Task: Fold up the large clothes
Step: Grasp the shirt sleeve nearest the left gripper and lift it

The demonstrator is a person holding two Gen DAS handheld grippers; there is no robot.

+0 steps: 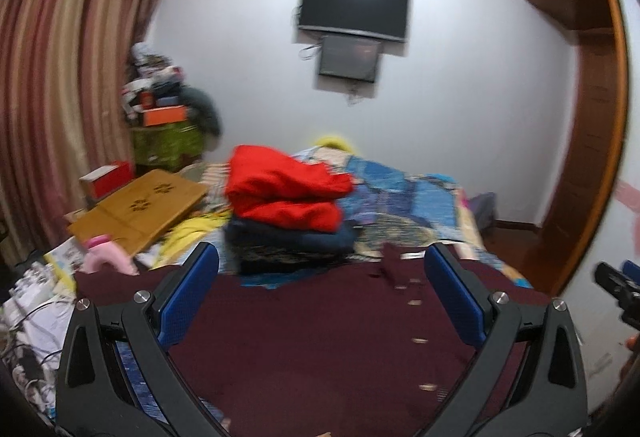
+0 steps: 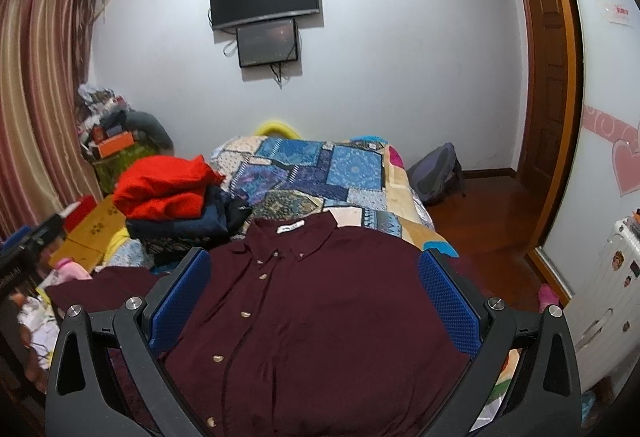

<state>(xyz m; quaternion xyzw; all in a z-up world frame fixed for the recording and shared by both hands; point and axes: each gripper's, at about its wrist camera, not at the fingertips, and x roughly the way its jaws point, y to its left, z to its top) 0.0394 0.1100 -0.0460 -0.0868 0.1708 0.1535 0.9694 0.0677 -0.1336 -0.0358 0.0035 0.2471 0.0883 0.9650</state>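
Both open tools point(image 1: 322, 293) point(image 2: 314, 301) hover above maroon shirt point(image 2: 320, 317).

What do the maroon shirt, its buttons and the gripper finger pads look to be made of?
Maroon shirt: thin woven cloth, matte, lying flat with soft, shallow creases; probably cotton or a blend. Its buttons: glossy and pale gold, plastic or metal, which one I cannot tell. Blue pads on the right gripper: dimpled grid texture, likely rubber or soft plastic.
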